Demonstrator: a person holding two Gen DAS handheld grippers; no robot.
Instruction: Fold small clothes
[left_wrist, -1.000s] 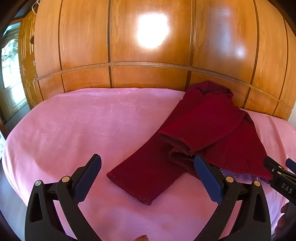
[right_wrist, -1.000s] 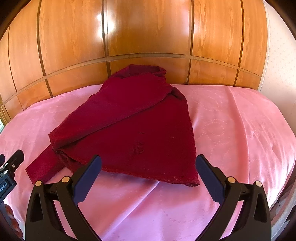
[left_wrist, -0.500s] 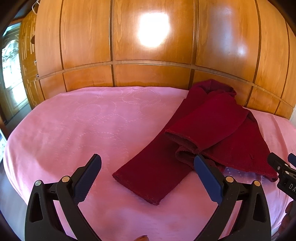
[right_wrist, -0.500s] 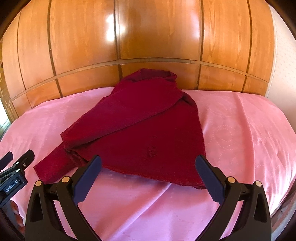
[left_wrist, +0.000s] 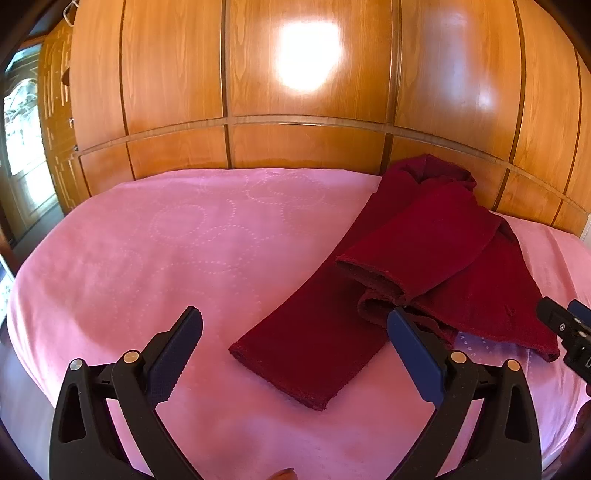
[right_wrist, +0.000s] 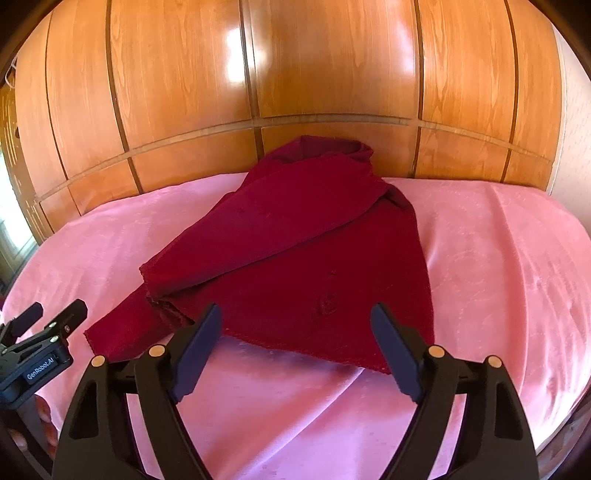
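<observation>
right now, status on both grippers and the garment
Left gripper open, empty. Right gripper open, jaws just narrowing, nothing between. Dark red garment half-folded on pink bedcover. Nothing in the way.

I count one dark red fleece garment (right_wrist: 295, 258), one pink patterned bedspread (left_wrist: 166, 258), and my two black grippers (left_wrist: 295, 354) (right_wrist: 295, 347).

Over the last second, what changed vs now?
The right gripper has just been closing its jaws partway, with nothing between them, and sits closer to the dark red fleece garment. The left gripper stays wide open. The garment lies as before on the pink bedspread.
</observation>
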